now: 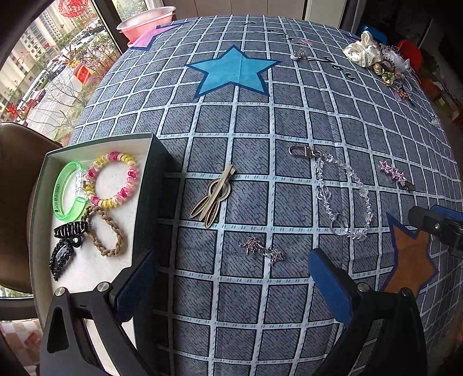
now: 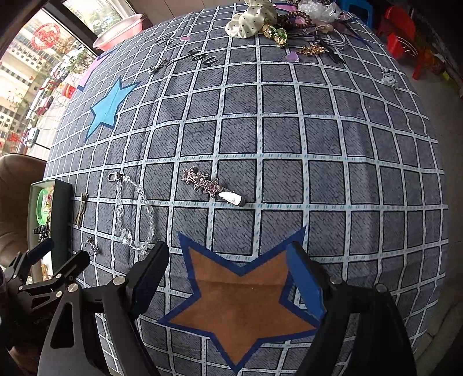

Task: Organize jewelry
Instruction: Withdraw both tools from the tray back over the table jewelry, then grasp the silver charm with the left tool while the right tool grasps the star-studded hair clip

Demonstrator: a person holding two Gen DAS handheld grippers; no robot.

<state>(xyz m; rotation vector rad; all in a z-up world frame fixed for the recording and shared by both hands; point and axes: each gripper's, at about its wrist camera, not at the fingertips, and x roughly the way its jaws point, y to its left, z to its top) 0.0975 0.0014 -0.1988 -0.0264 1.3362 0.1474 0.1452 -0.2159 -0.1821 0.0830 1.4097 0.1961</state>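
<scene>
Both claws stood spread and held nothing: the left gripper (image 1: 231,277) hung over bare cloth beside the box, and the right gripper (image 2: 228,277) over the brown star (image 2: 240,306) printed on the tablecloth (image 2: 318,144).

The box (image 1: 95,141) sat at the left edge of the table and already held part of the jewelry: a green bangle (image 1: 65,192), a pink and yellow coil bracelet (image 1: 114,179), a braided tan hair tie (image 1: 105,232), a black claw clip (image 1: 71,231) and a dark beaded clip (image 1: 59,259). By my reading, that made the job roughly a third done.

Still loose on the cloth, going outward from the box, were a bronze hair clip (image 1: 212,195), a small sparkly charm (image 1: 260,250), a clear bead chain with a metal clasp (image 1: 344,193) and a star hair clip (image 2: 208,185), which lay just ahead of the right claw. Farther off, a small silver piece (image 1: 301,54) lay near the printed lettering, and a little clear piece (image 2: 387,76) near the right edge. At the far corner a pile (image 2: 289,20) remained untouched, with a cream spotted scrunchie (image 2: 249,18) and tangled bits I could not tell apart.
</scene>
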